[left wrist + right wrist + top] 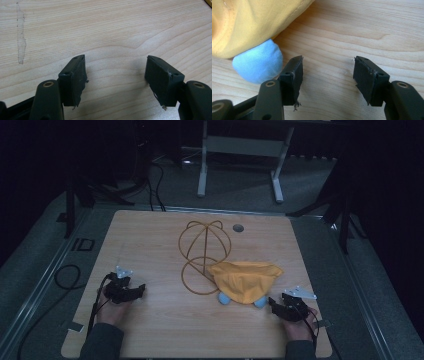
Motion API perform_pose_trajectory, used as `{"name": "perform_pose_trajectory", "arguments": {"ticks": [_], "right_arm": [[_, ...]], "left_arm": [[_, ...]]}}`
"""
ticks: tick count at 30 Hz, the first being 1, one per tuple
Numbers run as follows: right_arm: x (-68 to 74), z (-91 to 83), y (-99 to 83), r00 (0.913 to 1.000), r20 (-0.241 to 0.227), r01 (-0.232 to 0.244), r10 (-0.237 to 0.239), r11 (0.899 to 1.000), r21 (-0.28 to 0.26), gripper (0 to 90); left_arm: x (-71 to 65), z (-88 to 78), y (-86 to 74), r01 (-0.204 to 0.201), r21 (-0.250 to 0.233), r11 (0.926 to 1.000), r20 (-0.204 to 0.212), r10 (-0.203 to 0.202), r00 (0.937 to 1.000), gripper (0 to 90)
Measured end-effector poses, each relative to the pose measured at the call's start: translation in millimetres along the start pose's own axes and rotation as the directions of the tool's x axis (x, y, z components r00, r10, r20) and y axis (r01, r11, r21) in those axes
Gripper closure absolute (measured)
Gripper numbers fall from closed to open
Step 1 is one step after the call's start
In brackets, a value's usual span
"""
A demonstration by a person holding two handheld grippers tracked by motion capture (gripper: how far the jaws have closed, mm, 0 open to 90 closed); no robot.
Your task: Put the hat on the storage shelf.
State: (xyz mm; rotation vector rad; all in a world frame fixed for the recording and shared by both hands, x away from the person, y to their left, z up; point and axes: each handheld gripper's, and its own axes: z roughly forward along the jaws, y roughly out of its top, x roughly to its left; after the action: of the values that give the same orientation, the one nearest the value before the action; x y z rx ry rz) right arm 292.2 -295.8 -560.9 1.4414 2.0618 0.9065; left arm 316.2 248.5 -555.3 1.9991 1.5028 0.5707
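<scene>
A crumpled yellow cloth point(245, 279) lies on the wooden table point(150, 245), right of centre, with light blue fabric point(224, 298) poking out under its near edge. In the right gripper view the same yellow cloth point(249, 22) and a blue bulge point(258, 65) sit just left of my right gripper point(328, 72), whose jaws stand open and hold nothing. My right gripper point(280, 306) rests near the front right, close beside the cloth. My left gripper point(135, 291) rests at the front left; its jaws point(116, 75) are open over bare wood.
A yellow wire frame point(204, 251) of a dome and loops stands behind and left of the cloth. A small round grey hole point(238, 227) is near the table's far edge. Black cables point(67, 275) trail off the left. A white stand point(240, 150) is beyond the table.
</scene>
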Motion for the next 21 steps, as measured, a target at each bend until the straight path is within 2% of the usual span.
{"name": "perform_pose_trajectory", "arguments": {"ticks": [9, 17, 21], "right_arm": [[-0.4, -2.7, 0.4, 1.0000, -0.007, 0.001, -0.001, 1.000, 0.019, 43.1], [1.2, -9.0, 0.0, 0.9996, -0.013, 0.027, -0.026, 0.999, 0.044, 46.0], [6.3, -15.4, 2.1, 0.9981, -0.034, 0.053, -0.052, 0.998, 0.019, 46.5]], "left_arm": [[-0.2, -0.2, -0.2, -0.004, 0.000, 1.0000, 0.002, 0.004, 1.0000, 33.6], [-0.2, -0.1, -0.2, -0.004, 0.000, 1.0000, 0.003, 0.004, 1.0000, 33.6], [-0.3, -0.1, 0.0, -0.004, 0.001, 1.0000, 0.003, 0.004, 1.0000, 33.6]]}}
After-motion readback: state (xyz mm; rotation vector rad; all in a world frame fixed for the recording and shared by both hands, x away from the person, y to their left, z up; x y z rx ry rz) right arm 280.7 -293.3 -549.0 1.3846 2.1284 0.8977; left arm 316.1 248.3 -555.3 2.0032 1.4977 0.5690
